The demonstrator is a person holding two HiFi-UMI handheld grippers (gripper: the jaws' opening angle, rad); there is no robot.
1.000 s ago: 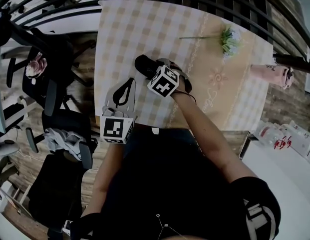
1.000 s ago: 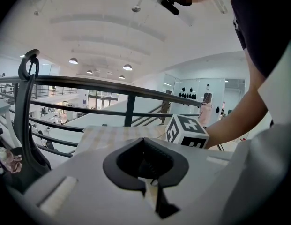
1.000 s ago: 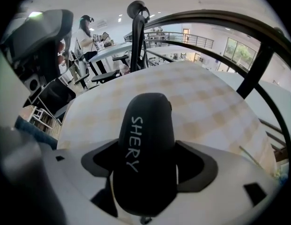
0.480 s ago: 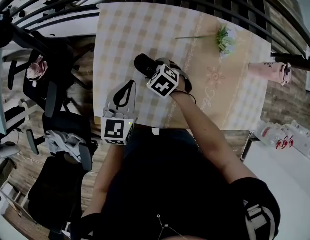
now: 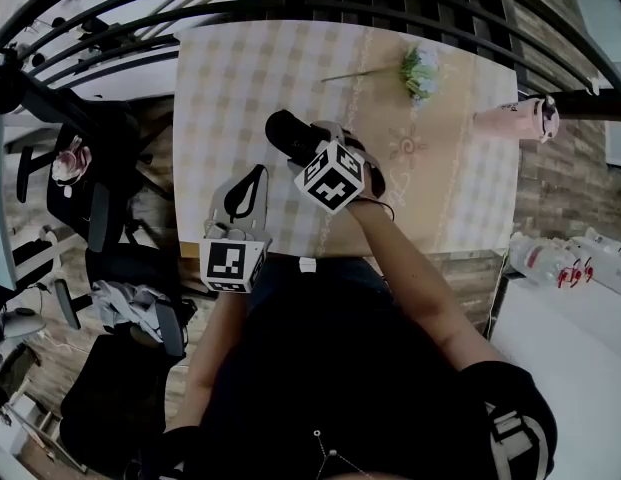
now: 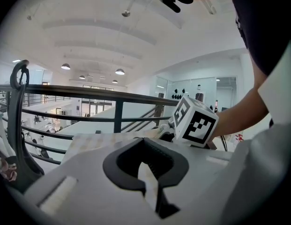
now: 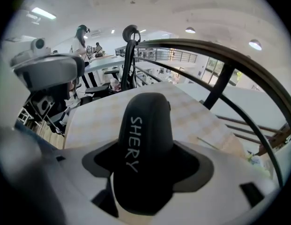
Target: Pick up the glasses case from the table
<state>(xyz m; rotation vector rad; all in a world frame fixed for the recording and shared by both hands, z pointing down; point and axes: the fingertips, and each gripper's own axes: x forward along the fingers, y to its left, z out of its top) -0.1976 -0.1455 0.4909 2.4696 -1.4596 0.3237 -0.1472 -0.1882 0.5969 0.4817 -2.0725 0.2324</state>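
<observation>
The right gripper (image 5: 312, 150) stays clenched on the black oval hard-shell glasses case (image 7: 145, 139) over the beige checked-cloth table (image 5: 240, 78). It sits slightly nearer the head camera than a second ago, so the lift seems under way. The left gripper (image 5: 242, 196) hangs closed and empty at the table's near edge.

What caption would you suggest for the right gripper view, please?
Right gripper holds the black glasses case between its jaws, checked table beyond.

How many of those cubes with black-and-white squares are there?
2. One cube tops the left hand-held gripper, near the table's front edge; the other tops the right hand-held gripper, which grips the black glasses case. None looks hidden.
</observation>
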